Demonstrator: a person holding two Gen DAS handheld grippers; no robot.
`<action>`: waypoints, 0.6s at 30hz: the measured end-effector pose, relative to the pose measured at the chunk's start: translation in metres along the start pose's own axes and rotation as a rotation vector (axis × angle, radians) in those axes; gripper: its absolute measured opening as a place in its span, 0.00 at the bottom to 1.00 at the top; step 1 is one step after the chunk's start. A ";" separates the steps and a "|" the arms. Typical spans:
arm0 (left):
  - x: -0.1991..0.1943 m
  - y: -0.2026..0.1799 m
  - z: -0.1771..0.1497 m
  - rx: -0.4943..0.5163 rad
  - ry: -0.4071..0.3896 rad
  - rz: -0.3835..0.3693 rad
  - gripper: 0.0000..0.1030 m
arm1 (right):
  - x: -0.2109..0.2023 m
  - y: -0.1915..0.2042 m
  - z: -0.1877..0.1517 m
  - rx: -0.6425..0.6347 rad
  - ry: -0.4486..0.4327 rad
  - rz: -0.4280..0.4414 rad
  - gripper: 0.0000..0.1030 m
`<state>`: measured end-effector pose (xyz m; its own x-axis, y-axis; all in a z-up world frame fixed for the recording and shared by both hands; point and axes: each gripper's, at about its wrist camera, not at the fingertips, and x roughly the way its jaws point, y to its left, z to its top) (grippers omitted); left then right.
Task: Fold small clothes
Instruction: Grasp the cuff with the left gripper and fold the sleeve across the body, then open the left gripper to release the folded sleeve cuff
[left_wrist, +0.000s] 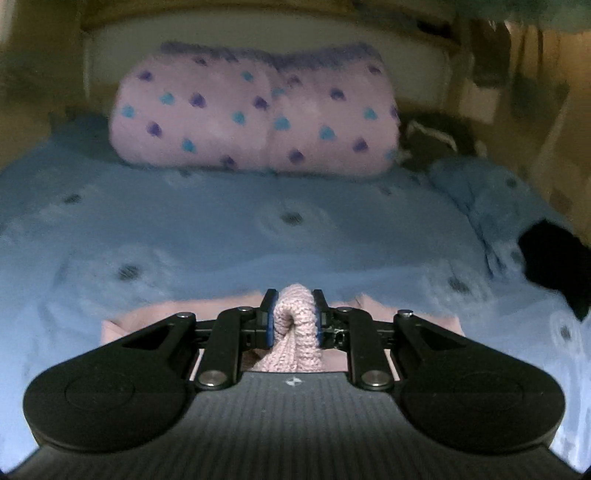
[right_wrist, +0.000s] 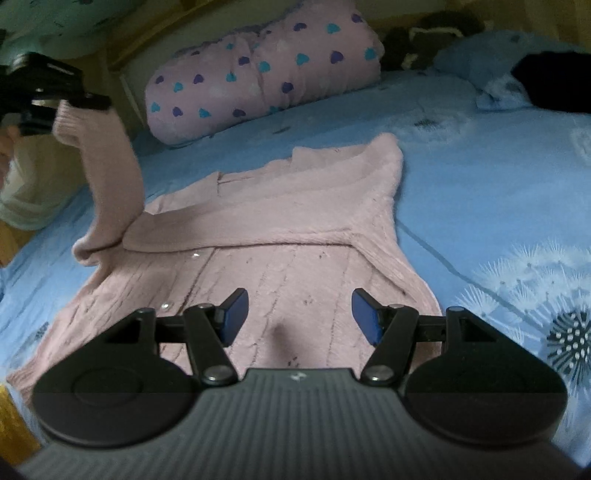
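A pink knitted cardigan (right_wrist: 280, 229) lies flat on the blue bedspread (right_wrist: 480, 192). One sleeve is folded across its chest. My left gripper (left_wrist: 294, 314) is shut on the cuff of the other sleeve (left_wrist: 295, 332) and holds it lifted above the bed. In the right wrist view that gripper (right_wrist: 55, 99) is at the upper left with the sleeve (right_wrist: 107, 177) hanging from it. My right gripper (right_wrist: 299, 317) is open and empty, low over the cardigan's lower half.
A pink pillow roll with blue and purple hearts (left_wrist: 255, 114) lies at the head of the bed. A dark garment (right_wrist: 554, 81) and a blue pillow (left_wrist: 487, 199) lie at the right. The bed's left edge is near the lifted sleeve.
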<state>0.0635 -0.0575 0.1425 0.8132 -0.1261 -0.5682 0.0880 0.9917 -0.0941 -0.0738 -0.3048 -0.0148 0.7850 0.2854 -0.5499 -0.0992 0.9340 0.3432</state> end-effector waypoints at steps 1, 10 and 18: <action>0.010 -0.007 -0.006 0.005 0.020 -0.006 0.21 | 0.001 -0.001 0.000 0.004 0.006 -0.004 0.62; 0.097 -0.035 -0.062 0.021 0.204 -0.018 0.22 | 0.006 -0.002 0.000 0.002 0.030 -0.012 0.62; 0.112 -0.039 -0.073 0.041 0.241 -0.034 0.39 | 0.008 -0.002 0.001 0.005 0.037 -0.016 0.62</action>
<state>0.1091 -0.1126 0.0223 0.6490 -0.1569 -0.7445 0.1401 0.9864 -0.0857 -0.0669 -0.3049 -0.0192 0.7631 0.2785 -0.5832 -0.0835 0.9373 0.3383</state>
